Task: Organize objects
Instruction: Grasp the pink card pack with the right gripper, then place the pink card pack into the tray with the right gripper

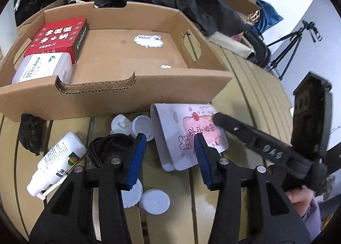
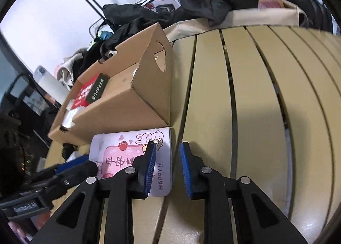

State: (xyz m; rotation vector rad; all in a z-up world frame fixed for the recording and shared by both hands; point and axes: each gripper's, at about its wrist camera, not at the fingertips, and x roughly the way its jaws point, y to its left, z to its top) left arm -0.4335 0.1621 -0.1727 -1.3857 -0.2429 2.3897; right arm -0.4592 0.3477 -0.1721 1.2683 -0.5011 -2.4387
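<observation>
Slatted table [image 1: 251, 86], items left to right.

Far left, in the cardboard box [image 1: 119, 97]: red carton [image 1: 57, 37] and white bottle [image 1: 42, 67], already stowed.

Near left, on the table: black clump [image 1: 29, 135], white tube [image 1: 57, 158], coiled black cord [image 1: 104, 148], several white lids [image 1: 140, 127].

Centre: white gift box [image 1: 177, 137] with pink cartoon label, lying flat just beside the cardboard box's near wall.

Left gripper [image 1: 170, 152]: jaws spread, hanging over the gift box, pinching nothing.

Right gripper [image 2: 168, 165]: jaws apart, nothing held; one finger lies over the gift box's right edge, the other over bare table.

Step in hand, by my reading: taking up the gift box for stowing.

Next move calls for straddling one edge, closing firmly, lifting clear of the wall, then setting it in the open floor right of the red carton.
</observation>
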